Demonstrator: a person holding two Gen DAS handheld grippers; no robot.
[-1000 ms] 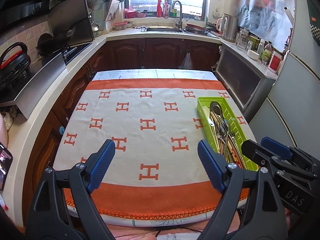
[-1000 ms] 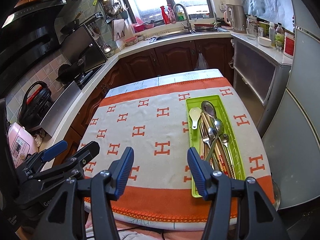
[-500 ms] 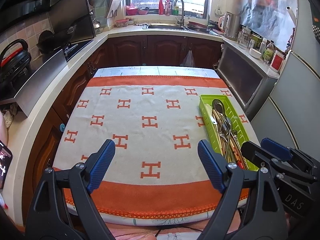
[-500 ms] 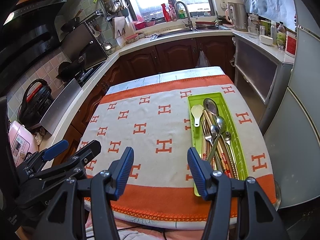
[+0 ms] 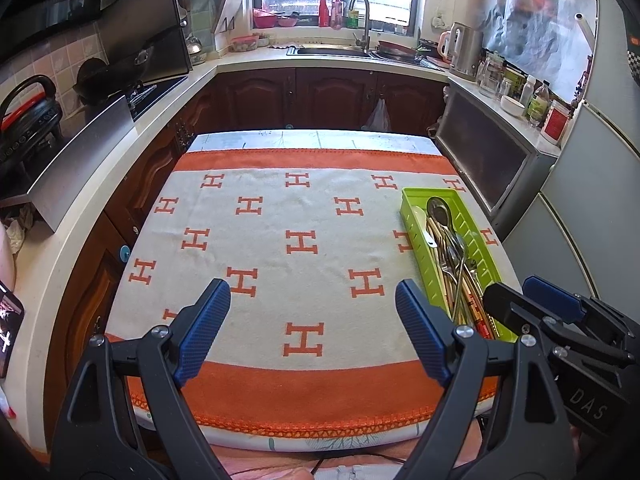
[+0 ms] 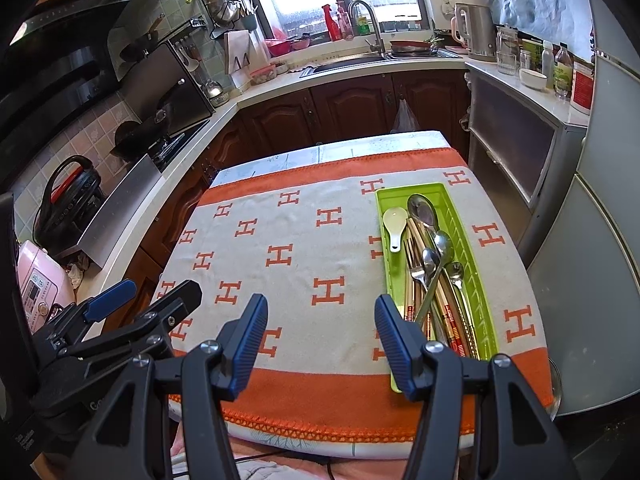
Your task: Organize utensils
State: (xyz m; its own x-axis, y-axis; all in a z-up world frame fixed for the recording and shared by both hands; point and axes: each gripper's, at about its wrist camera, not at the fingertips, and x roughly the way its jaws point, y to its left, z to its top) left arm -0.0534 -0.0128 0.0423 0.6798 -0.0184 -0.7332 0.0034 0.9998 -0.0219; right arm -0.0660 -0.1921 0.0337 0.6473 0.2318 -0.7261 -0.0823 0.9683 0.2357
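Note:
A long green tray (image 5: 412,216) (image 6: 382,216) lies along the right side of the table. It holds metal spoons (image 6: 423,210), a fork, chopsticks (image 6: 444,304) and a white ceramic spoon (image 6: 394,222), all heaped lengthwise. My left gripper (image 5: 313,322) hovers open over the near middle of the cloth, nothing between its fingers. My right gripper (image 6: 318,334) is open too, just left of the tray's near end; in the left wrist view it (image 5: 532,312) shows at the right edge. The left gripper (image 6: 144,300) appears at the left of the right wrist view.
The table wears a white cloth (image 5: 296,216) with orange H marks and orange borders. Counters ring it: a stove and wok (image 6: 140,140) left, a sink (image 5: 332,51) at the back, a kettle (image 5: 464,54) and jars right. A grey fridge (image 6: 600,208) stands close on the right.
Both grippers drifted slightly back and up from the table, so more of the kitchen shows. Their fingers stay open and empty; the tray and utensils have not moved.

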